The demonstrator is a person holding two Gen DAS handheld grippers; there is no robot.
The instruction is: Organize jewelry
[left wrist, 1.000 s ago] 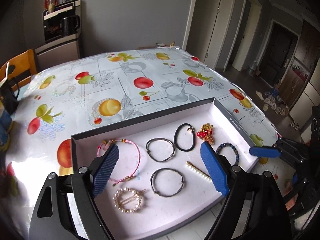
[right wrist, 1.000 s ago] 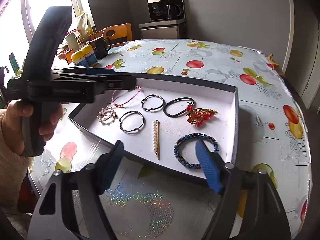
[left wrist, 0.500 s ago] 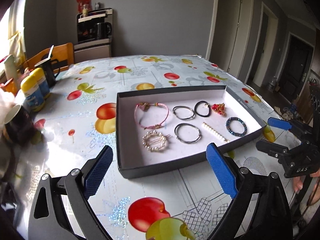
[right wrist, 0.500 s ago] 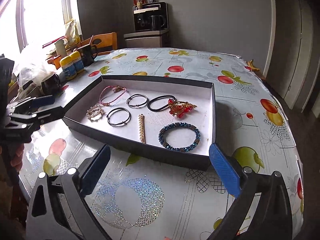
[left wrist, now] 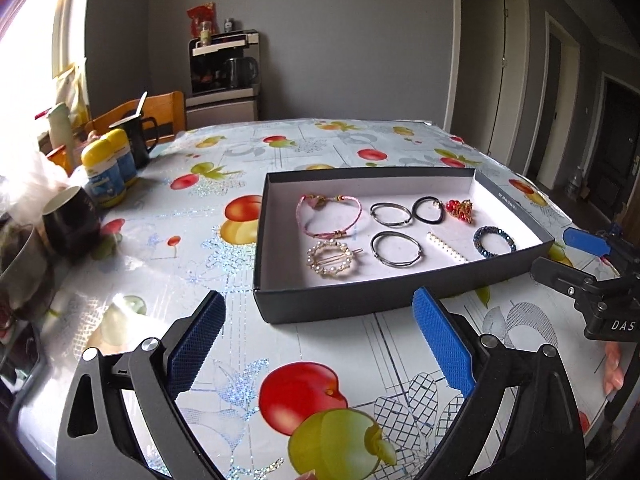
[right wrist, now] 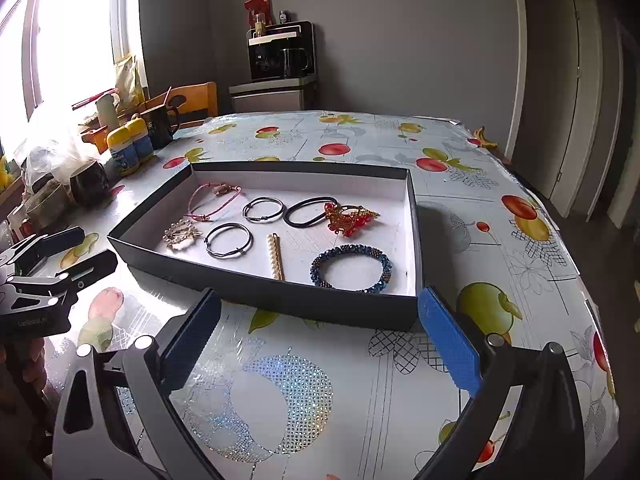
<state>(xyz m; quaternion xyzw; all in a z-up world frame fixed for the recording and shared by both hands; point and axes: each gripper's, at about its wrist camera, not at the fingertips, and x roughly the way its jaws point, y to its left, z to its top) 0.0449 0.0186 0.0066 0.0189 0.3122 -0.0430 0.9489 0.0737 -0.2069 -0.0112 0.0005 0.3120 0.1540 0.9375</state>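
A shallow black box (left wrist: 360, 304) (right wrist: 256, 288) with a white floor holds several pieces: a pink cord bracelet (left wrist: 328, 216), a pearl ring clip (left wrist: 330, 259), two grey rings (left wrist: 390, 214) (left wrist: 396, 249), a black hair tie (left wrist: 428, 209), a red bead charm (left wrist: 460, 209), a pearl bar clip (left wrist: 446, 247) and a blue beaded bracelet (left wrist: 494, 241) (right wrist: 351, 267). My left gripper (left wrist: 316, 344) is open and empty, in front of the box. My right gripper (right wrist: 320, 344) is open and empty, also in front of the box. Each shows in the other's view.
The fruit-print tablecloth (left wrist: 224, 240) covers the table. Mugs (left wrist: 70, 220), two yellow-capped bottles (left wrist: 102, 172) and a black jug (left wrist: 138, 140) crowd the left edge by a wooden chair (left wrist: 160, 112). A coffee machine (right wrist: 280, 52) stands at the back wall.
Both grippers have pulled back from over the box to the near side of the table, both still open and empty. The jewelry lies as before.
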